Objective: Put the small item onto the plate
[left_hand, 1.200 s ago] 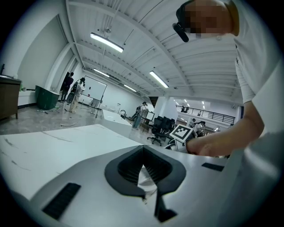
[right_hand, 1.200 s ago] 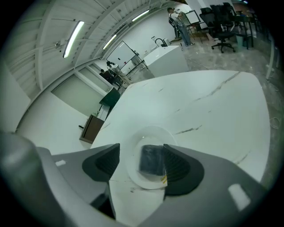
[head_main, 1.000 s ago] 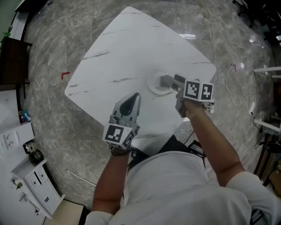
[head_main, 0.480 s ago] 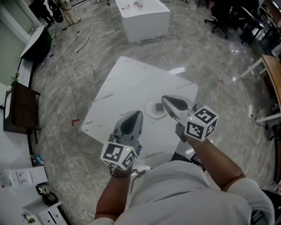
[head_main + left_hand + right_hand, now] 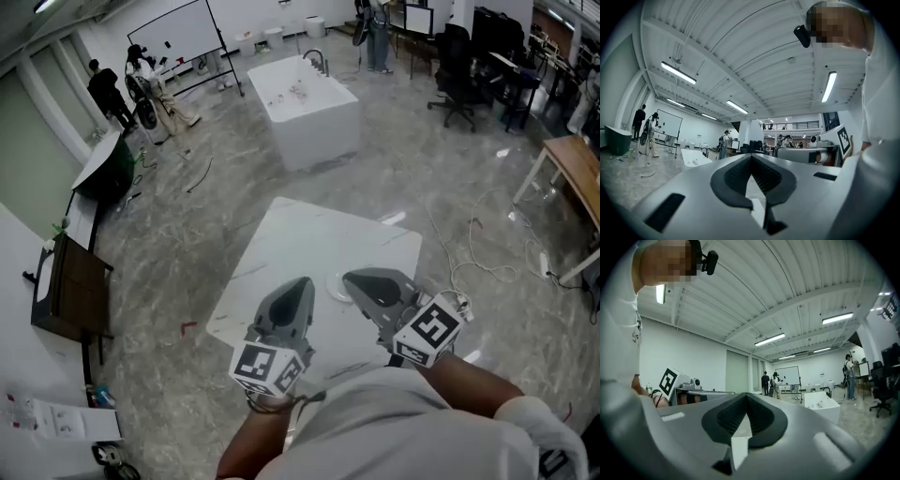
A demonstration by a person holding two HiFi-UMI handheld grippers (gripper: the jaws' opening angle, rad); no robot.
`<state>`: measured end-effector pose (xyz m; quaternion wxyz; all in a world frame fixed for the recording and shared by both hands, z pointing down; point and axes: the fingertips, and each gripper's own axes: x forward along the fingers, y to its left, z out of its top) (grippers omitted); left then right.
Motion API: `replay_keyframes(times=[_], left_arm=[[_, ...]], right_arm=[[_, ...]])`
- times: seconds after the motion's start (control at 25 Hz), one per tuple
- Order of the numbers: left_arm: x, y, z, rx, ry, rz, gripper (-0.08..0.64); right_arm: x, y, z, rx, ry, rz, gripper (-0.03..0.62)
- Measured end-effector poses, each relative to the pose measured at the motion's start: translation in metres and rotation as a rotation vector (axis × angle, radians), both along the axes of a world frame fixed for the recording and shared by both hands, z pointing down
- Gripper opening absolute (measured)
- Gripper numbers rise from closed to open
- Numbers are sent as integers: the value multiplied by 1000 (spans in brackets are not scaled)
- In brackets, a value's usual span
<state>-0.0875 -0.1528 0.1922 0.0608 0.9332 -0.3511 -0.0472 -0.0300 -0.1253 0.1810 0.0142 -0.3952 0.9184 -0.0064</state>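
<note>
Both of my tongs hang above the near side of the white marble-look table [image 5: 309,246]. The left gripper [image 5: 300,283] and the right gripper [image 5: 349,277] each have their jaws pressed together on nothing and point level across the hall. The small white plate [image 5: 335,287] sits on the table toward that near side, between the two tips and partly behind the right one; the small item cannot be made out from the head view. Beyond the table's far corner stands a white bathtub [image 5: 309,112], and off past the table's left corner people [image 5: 155,89] gather by a whiteboard [image 5: 173,33].
</note>
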Motion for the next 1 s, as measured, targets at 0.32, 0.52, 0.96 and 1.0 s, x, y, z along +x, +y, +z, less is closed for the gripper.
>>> replay_keyframes(times=[0.32,0.52,0.96,1.0], left_arm=[[1,10,-4,6,-4,-10,6],[-2,15,-8,13,0,-14,6],[2,24,-20,31,9,-28,6],[4,26,-21,31,10,-29,6]], right_arm=[[-4,8,-3,-13,-15,16,2],[-6,11,-7,-13,-12,13,2],[0,13,-14,-18,-24,4,2],[2,14,-15,-18,-25,4,2]])
